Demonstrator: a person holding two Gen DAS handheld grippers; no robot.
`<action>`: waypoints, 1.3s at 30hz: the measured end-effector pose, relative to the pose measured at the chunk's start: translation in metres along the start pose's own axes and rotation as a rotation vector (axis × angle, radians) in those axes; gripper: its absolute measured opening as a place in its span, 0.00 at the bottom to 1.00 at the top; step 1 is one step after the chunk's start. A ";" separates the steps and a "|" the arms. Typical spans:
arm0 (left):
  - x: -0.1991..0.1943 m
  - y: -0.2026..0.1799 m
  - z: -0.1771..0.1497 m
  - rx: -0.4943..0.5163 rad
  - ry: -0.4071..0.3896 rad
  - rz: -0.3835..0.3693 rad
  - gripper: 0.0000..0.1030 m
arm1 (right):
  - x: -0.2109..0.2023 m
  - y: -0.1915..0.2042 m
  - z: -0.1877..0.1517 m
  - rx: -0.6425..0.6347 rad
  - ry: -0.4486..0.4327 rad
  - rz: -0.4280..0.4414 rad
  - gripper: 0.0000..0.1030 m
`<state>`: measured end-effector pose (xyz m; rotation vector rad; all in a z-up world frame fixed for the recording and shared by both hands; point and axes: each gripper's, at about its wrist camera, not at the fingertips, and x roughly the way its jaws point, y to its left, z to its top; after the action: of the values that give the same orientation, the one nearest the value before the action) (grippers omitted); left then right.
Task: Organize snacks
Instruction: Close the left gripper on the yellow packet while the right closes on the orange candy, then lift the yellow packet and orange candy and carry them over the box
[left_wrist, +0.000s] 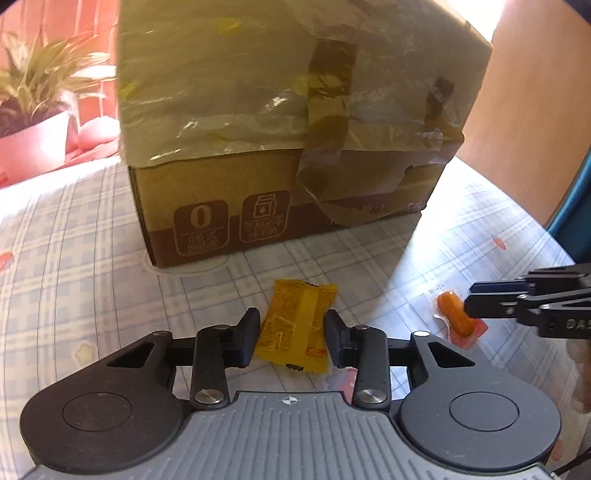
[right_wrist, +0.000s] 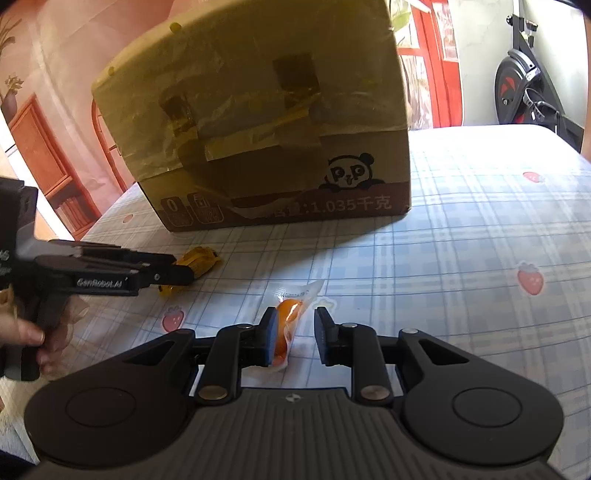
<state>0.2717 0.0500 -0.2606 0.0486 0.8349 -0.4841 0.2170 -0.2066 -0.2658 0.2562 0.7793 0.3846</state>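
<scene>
Two snacks lie unsorted on the worktop (right_wrist: 480, 229): left claw (left_wrist: 291, 334) clamps the yellow packet (left_wrist: 295, 325); right claw (right_wrist: 295, 338) gapes around the orange snack (right_wrist: 286, 314), ungripped.

Checked tabletop, one box, two snack packets

And here's the tabletop (right_wrist: 480, 236), dressed in a pale plaid cloth dotted with little strawberry prints, sunlight cutting across it. Standing on it at the back, a cardboard box (right_wrist: 280, 147), heavily taped over its upper half, a panda printed on one side. Just in front of the box, the yellow snack packet (left_wrist: 295, 328) lies flat on the cloth. Off to its right in the left wrist view, well apart from the box, the small clear packet with the orange sausage-shaped snack (right_wrist: 286, 325) rests on the cloth too.
</scene>
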 end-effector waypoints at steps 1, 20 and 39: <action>-0.001 -0.001 -0.001 -0.011 -0.003 0.002 0.36 | 0.002 0.000 0.000 0.006 0.001 -0.002 0.28; -0.081 -0.004 -0.032 -0.232 -0.182 0.078 0.35 | 0.015 0.028 -0.009 -0.169 0.005 -0.052 0.19; -0.133 -0.020 0.029 -0.145 -0.384 0.044 0.35 | -0.042 0.058 0.046 -0.215 -0.220 0.026 0.19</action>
<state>0.2077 0.0776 -0.1422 -0.1554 0.4886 -0.3744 0.2090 -0.1761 -0.1864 0.1046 0.5148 0.4526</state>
